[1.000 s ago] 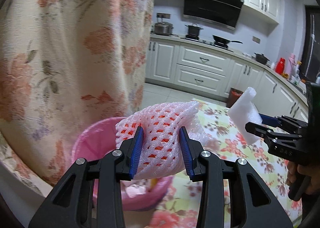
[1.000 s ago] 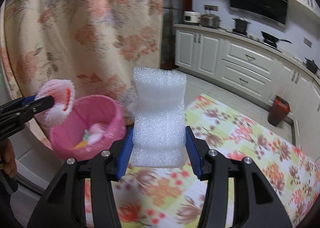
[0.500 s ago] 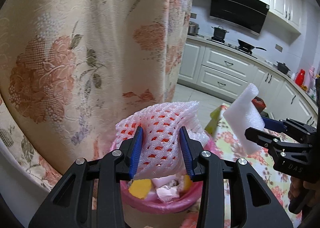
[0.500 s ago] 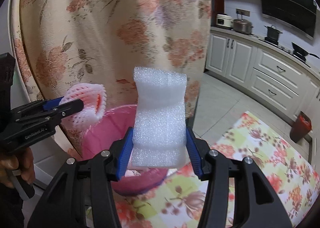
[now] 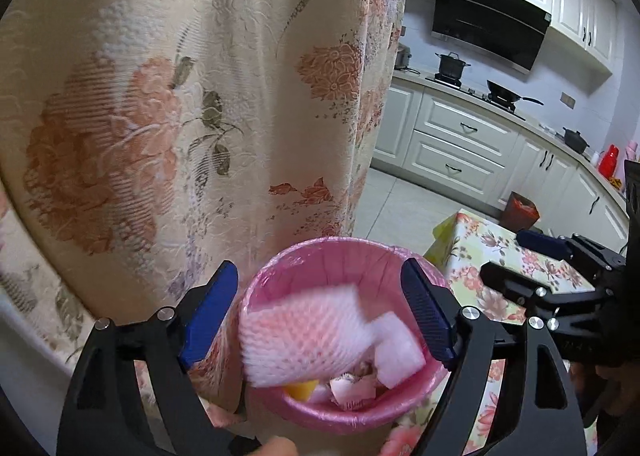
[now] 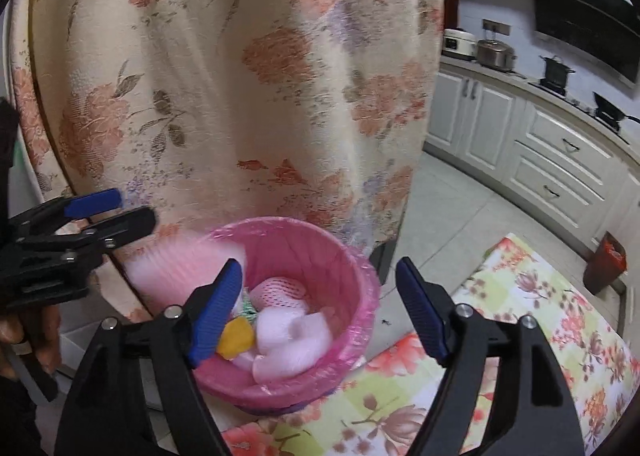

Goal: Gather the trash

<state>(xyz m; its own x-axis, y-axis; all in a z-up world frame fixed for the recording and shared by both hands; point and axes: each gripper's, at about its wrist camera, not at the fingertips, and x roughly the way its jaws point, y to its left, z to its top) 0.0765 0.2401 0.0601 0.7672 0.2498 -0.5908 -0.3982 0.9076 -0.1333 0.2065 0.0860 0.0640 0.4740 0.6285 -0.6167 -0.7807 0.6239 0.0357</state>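
Bin: pink bin with pink liner, upright at the floral table's edge, open-topped.
Foam net: pink-white mesh sleeve, blurred, over the bin's mouth.
White foam: soft block just beside the net, inside the bin.
Other scraps: yellow piece, pale wrappers at the bottom.

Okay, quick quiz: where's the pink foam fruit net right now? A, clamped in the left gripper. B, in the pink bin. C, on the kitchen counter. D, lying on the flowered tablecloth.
B: the pink foam fruit net sits blurred inside the pink bin, between the open left gripper's spread jaws without touching them.
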